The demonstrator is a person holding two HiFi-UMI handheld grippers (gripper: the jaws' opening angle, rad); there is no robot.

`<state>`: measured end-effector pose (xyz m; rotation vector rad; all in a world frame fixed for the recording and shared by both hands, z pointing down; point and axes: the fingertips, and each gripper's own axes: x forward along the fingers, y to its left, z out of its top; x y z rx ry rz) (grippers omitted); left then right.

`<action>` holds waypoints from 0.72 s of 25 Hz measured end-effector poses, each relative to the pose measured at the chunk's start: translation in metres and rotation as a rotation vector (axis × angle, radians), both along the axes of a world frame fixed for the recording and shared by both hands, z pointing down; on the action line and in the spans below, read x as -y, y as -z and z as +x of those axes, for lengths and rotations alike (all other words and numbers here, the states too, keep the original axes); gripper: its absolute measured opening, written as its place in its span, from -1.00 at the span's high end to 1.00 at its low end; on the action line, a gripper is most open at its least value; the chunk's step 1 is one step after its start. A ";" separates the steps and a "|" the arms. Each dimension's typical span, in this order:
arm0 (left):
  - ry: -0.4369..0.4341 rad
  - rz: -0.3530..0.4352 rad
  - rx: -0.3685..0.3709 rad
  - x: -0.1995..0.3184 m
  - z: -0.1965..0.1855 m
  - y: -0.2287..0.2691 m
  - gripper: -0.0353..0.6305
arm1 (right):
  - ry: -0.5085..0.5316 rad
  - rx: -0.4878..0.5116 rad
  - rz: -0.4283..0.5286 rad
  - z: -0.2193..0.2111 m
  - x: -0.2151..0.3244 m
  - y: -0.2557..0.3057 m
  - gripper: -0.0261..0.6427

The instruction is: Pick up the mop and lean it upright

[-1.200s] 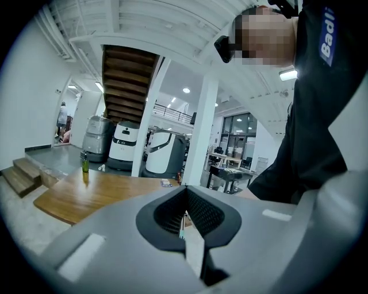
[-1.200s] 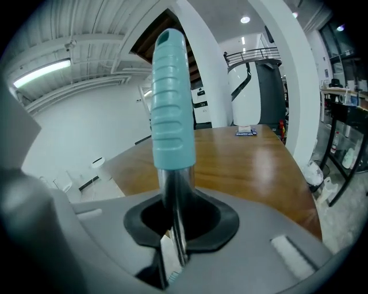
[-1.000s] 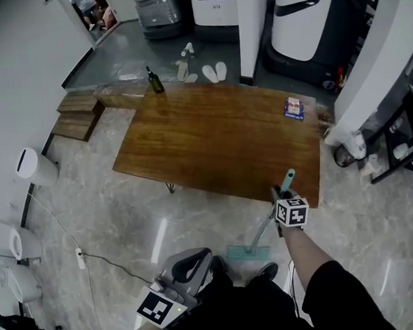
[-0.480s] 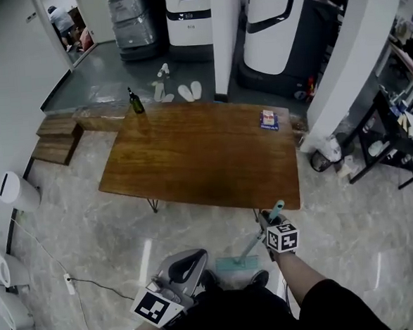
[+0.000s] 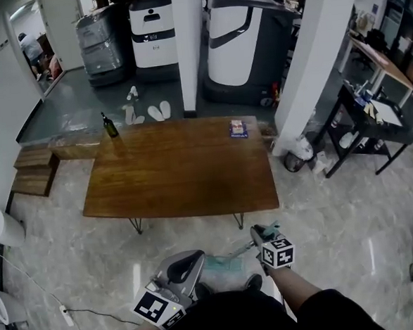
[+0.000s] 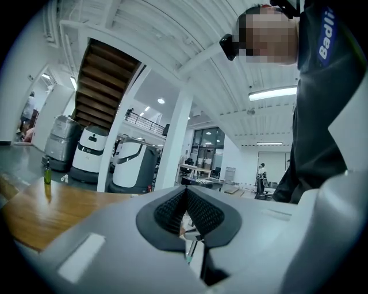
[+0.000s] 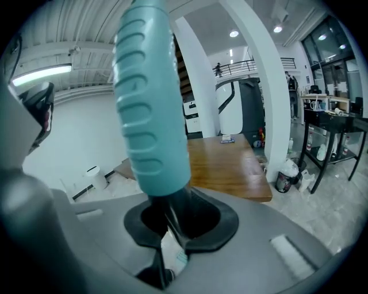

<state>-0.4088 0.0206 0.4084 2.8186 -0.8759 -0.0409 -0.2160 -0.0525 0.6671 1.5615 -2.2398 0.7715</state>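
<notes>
The right gripper (image 7: 172, 221) clamps its fingers on the mop handle (image 7: 150, 103), presumably to lever it upright; the left gripper (image 6: 185, 212) holds its fingers closed, empty.

Wooden table (image 5: 179, 171) bears a bottle (image 5: 109, 126) and packet (image 5: 238, 128).

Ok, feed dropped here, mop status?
Right gripper shut on mop handle; mop head low, pole slanted. Left gripper shut, empty. Wooden table close ahead.

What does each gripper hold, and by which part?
The right gripper grips the teal-handled mop on its dark pole, just below the handle; the left gripper holds nothing.
</notes>
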 end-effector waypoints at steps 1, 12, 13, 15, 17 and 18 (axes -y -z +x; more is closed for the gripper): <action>-0.013 0.001 -0.003 -0.001 0.002 0.000 0.84 | -0.011 0.006 0.011 0.001 -0.003 0.007 0.77; -0.152 0.016 -0.039 -0.003 0.025 0.004 0.84 | -0.079 0.019 0.173 0.002 -0.028 0.107 0.77; -0.162 0.017 -0.043 -0.003 0.028 0.004 0.84 | -0.082 0.018 0.192 0.002 -0.032 0.117 0.77; -0.184 0.019 -0.050 -0.004 0.033 0.005 0.84 | -0.089 0.018 0.228 0.003 -0.039 0.137 0.77; -0.204 0.020 -0.056 -0.005 0.038 0.005 0.84 | -0.100 0.022 0.261 0.007 -0.048 0.154 0.77; -0.213 0.020 -0.058 -0.005 0.041 0.004 0.85 | -0.106 0.024 0.275 0.010 -0.052 0.163 0.77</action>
